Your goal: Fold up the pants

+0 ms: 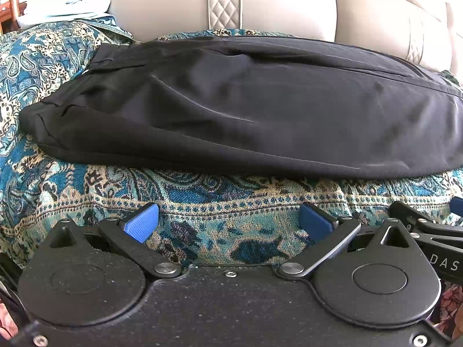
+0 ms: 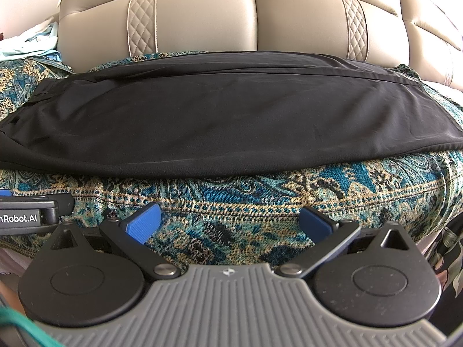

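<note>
Ahead of both grippers, past a strip of bare throw: one pair of black pants, lying flat and lengthwise across my view, legs stacked one on the other, waistband end off toward my left gripper's left side, leg ends off beyond my right gripper's right side.

Material, as I judge it: thin, smooth woven cloth with a slight sheen; light, limp, no stiffness to speak of. I expect it to drape and sag from any single pinch, and to slide over itself where layers are stacked. Not fragile. A few soft creases show on the upper layer.

Suggested holds: the near long edge, directly forward of each gripper, taking all layers in one bite; or the leg-end corner with my right gripper and the waistband with my left, so the length carries over evenly.

Left gripper: blue pads spread apart, holding nothing, above the throw just short of the pants' near edge.

Right gripper: likewise spread, holding nothing, close beside the left one.

Underlay: teal and cream paisley throw, coarse weave, likely to grip the cloth a little.

Behind: beige leather sofa back with quilted strips.

Far left of my left gripper: pale cloth heaped, kind unclear.
</note>
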